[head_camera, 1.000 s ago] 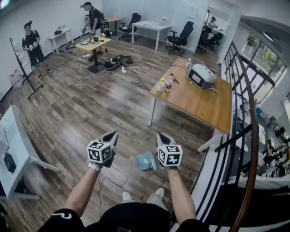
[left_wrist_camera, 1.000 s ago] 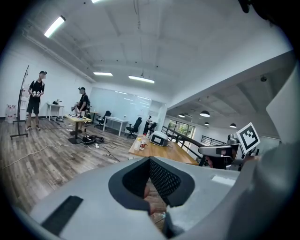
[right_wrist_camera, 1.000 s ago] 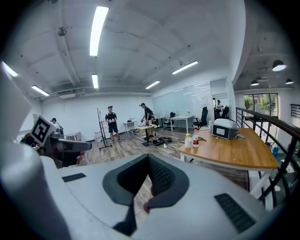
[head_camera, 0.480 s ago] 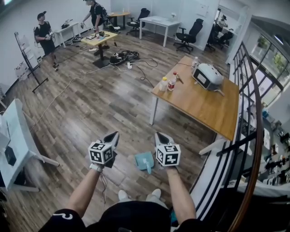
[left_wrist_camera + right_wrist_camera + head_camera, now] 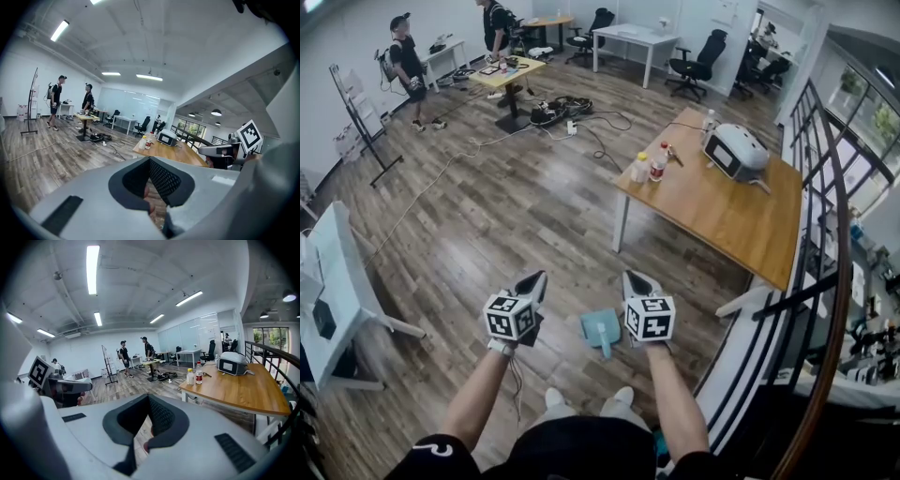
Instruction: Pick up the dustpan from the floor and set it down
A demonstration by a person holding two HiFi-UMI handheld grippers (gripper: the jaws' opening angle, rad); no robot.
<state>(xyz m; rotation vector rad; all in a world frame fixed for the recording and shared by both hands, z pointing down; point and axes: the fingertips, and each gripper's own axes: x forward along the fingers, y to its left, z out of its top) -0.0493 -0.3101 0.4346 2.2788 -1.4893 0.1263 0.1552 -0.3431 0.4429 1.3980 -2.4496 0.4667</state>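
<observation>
Floorboards (image 5: 487,216) of grey-brown wood spread across the open office below you. A long wooden table (image 5: 722,220) stands ahead on your right, carrying a white machine (image 5: 736,150) and two bottles (image 5: 649,167) near one corner. A black railing (image 5: 811,234) runs down your right side. Both your arms reach forward and down. Your left gripper (image 5: 534,278) has its jaws pressed together with nothing between them. Your right gripper (image 5: 634,277) is likewise closed and empty. The dustpan (image 5: 600,327), small and teal, lies flat on the floorboards between the two grippers, nearer the right one. Its handle points back toward your shoes (image 5: 555,398), and neither gripper holds it.
</observation>
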